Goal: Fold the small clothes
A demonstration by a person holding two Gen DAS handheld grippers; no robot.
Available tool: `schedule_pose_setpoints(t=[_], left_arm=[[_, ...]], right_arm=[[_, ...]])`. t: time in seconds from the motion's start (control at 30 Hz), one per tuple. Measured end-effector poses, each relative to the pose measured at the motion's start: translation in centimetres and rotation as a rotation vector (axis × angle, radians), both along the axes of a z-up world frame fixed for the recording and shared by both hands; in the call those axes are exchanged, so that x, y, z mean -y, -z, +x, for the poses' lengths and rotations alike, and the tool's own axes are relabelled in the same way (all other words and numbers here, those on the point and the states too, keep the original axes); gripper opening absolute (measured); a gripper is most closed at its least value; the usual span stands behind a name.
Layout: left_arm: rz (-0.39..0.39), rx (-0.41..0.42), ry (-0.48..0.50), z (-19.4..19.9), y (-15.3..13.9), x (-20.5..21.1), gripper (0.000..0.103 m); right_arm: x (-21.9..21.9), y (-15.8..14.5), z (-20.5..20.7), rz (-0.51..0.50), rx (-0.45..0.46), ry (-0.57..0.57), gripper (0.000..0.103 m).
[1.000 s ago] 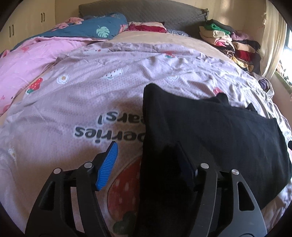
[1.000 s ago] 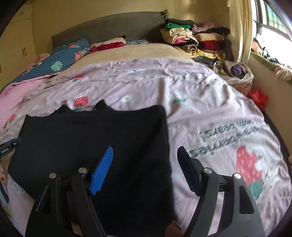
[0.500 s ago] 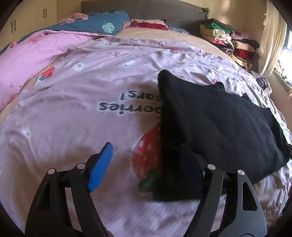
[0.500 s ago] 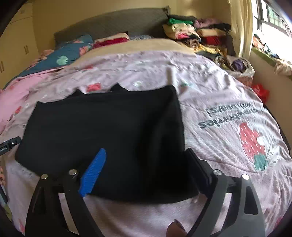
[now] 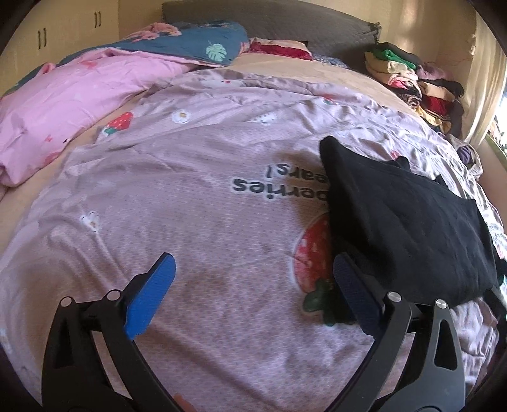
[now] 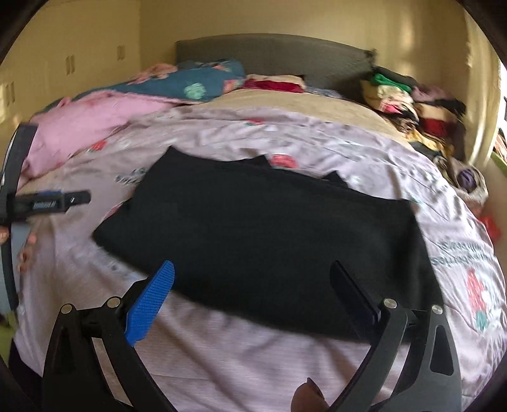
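A black folded garment [image 5: 412,218] lies flat on the lilac strawberry-print bedspread [image 5: 206,222]; it also shows in the right wrist view [image 6: 263,241]. My left gripper [image 5: 253,294] is open and empty, above the bedspread just left of the garment's near corner. My right gripper [image 6: 253,304] is open and empty, hovering over the garment's near edge. The left gripper shows at the left edge of the right wrist view [image 6: 47,202].
A pink quilt [image 5: 79,92] and a blue leaf-print pillow [image 5: 196,44] lie at the back left. A stack of folded clothes [image 5: 412,82] stands at the back right by the grey headboard [image 5: 285,22]. A curtain hangs at the right.
Both grippers have pulled back from the black garment, which stays flat on the bed. The left gripper has shifted left off the garment; the right view has swung left.
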State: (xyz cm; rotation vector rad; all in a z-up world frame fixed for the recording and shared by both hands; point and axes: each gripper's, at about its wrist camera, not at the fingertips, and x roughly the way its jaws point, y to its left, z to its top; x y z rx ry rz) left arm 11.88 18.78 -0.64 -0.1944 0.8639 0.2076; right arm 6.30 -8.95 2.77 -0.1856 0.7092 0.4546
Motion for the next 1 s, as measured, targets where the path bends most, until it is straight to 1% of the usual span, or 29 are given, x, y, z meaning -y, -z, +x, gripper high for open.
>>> schedule_pose_setpoints(t=[0.13,0.37,0.53,0.67,0.77,0.9,0.97,1.0], left_arm=[[-0.017,-0.004,-0.026,-0.1,0.1,-1.3,0.093],[-0.041,-0.009,-0.052,0.8,0.3,-2.5,0.093],[-0.074,-0.021,-0.028,2.7,0.7,-2.3,0.093],[-0.105,-0.026,-0.013,4.3,0.7,-2.0,0.093],[-0.146,-0.029,0.000,5.8,0.8,-1.8,0.093],[-0.200,-0.044,0.019,7.7,1.2,-1.4,0.093],[-0.254,-0.051,0.033,8.5,1.4,-1.3,0.093],[-0.306,-0.051,0.048,9.1,1.5,-1.3,0.093]], right_arm=[[-3.3,0.7,-0.9,-0.045,0.003,-0.068,0.098],[-7.7,2.3,-1.3,-0.141,0.024,-0.136,0.098],[-10.0,3.5,-1.0,-0.209,0.033,-0.174,0.098],[-12.2,4.7,-0.2,-0.286,0.054,-0.196,0.098],[-13.5,5.6,0.8,-0.341,0.071,-0.195,0.098],[-14.5,6.0,2.1,-0.361,0.094,-0.197,0.098],[-14.7,5.9,2.7,-0.367,0.117,-0.189,0.097],[-14.8,5.9,2.9,-0.369,0.133,-0.185,0.096]])
